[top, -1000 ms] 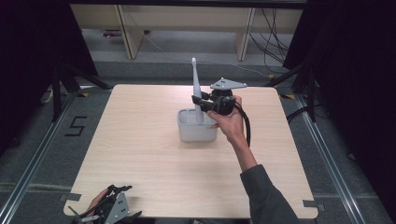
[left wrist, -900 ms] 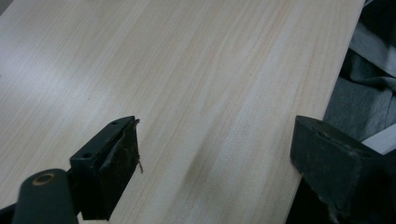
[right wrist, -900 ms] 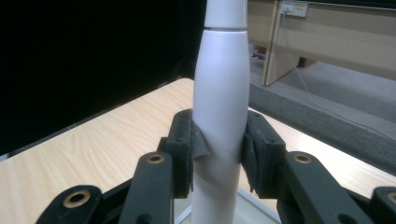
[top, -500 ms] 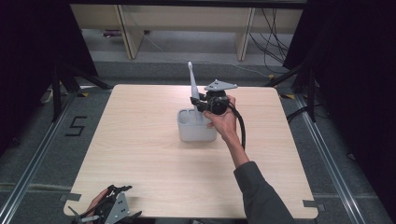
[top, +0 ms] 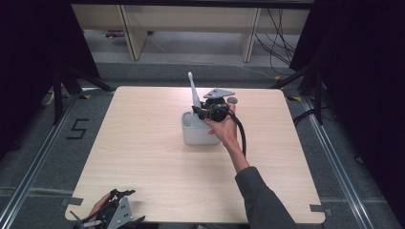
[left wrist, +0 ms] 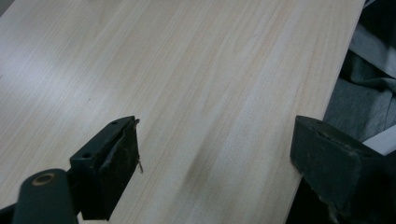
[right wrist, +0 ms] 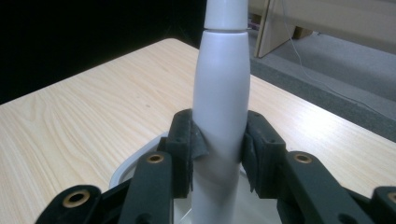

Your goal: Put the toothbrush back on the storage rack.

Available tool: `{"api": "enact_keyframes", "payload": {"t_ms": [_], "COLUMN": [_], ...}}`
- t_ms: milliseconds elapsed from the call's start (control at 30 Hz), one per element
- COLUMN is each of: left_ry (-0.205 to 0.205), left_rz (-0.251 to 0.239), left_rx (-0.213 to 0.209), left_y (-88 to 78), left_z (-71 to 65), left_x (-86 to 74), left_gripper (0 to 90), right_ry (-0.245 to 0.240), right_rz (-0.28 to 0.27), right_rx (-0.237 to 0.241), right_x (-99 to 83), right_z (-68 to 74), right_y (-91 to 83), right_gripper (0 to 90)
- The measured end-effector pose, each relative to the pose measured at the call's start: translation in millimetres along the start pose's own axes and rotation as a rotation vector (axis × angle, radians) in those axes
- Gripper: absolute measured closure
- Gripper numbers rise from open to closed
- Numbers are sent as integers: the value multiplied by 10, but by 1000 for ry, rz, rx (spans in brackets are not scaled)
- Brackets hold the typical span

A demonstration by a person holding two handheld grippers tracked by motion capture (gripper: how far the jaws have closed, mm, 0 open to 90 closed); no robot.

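Note:
A white electric toothbrush [top: 193,93] stands nearly upright, its lower end inside a white cup [top: 198,132] near the middle of the wooden table [top: 143,143]. My right gripper [top: 203,112] is shut on the toothbrush handle [right wrist: 221,107], just above the cup's rim [right wrist: 122,173]; both pads press its sides. My left gripper [top: 114,215] rests at the table's front left corner, held by a hand. Its jaws [left wrist: 212,175] stand wide open over bare wood at the table's edge, nothing between them.
A small round dark object [top: 232,100] lies on the table behind the right gripper. Wooden shelf legs [top: 131,33] and cables [top: 277,28] sit on the floor beyond the far edge. Metal rails [top: 33,157] run along both sides of the table.
My right gripper has sunk with the toothbrush and shifted slightly left, bringing the brush's lower end down into the cup. The left gripper has stayed still.

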State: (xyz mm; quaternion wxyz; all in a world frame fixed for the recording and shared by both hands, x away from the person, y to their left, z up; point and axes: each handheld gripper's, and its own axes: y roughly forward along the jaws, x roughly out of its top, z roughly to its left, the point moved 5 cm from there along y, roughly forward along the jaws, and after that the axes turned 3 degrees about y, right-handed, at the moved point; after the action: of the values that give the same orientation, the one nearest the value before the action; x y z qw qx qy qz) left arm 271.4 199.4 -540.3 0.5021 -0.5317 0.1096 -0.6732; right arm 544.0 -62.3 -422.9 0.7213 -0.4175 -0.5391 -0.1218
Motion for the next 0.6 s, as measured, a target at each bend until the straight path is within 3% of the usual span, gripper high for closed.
{"api": "enact_keyframes", "payload": {"t_ms": [100, 167, 333, 367, 400, 533, 600], "left_ry": [-1, 0, 3, -1, 0, 0, -1], "left_rz": [0, -2, 11, 0, 1, 2, 1], "left_rx": [-2, -1, -14, 9, 8, 4, 6], "left_y": [2, 4, -1, 15, 16, 14, 15], "left_z": [-5, -5, -9, -12, -12, -11, -11], "left_x": [0, 1, -2, -2, -3, -2, -2], "left_gripper": [151, 151, 151, 151, 151, 151, 151], "right_ry": [-25, -4, -4, -27, -4, -3, -28], "right_rz": [9, 20, 41, 37, 41, 67, 70], "right_rx": [3, 1, -1, 0, 2, 7, 5], "right_x": [-16, -44, -95, -100, -119, -167, -170], "right_z": [-1, 20, 3, -20, -6, -3, -15], "right_y": [22, 38, 63, 77, 88, 103, 114], "right_gripper": [665, 665, 665, 665, 664, 664, 664]}}
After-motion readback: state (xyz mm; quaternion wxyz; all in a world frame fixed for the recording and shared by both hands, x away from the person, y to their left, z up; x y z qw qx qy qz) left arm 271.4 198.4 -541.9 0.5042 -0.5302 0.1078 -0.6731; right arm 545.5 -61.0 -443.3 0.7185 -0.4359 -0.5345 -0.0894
